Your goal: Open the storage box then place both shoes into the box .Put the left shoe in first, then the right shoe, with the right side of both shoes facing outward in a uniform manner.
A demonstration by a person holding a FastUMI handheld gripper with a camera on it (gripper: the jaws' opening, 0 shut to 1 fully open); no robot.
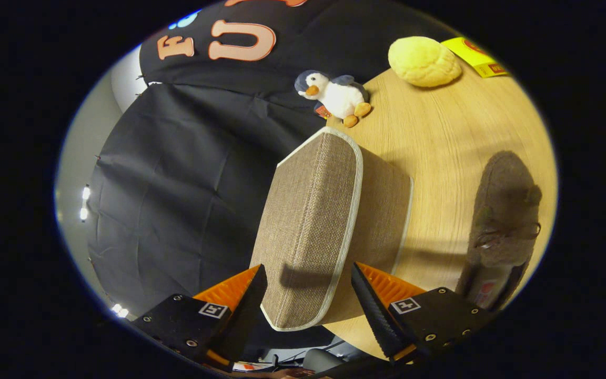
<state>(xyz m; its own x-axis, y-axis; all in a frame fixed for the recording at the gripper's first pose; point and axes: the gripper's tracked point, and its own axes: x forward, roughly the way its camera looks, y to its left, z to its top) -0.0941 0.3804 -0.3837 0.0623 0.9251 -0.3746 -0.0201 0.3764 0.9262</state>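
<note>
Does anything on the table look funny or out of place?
Nothing looks broken or spilled. The brown woven fabric storage box sits between the open claw fingers, and a white plush penguin sits near the wooden table's edge.

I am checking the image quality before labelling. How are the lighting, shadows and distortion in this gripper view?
Gripper view: fisheye bending curves the wooden table; soft shadows fall on the beige woven fabric storage box, which lies between the open gripper fingers, and beside the brown shoe; the white plush penguin is evenly lit, no glare.
</note>
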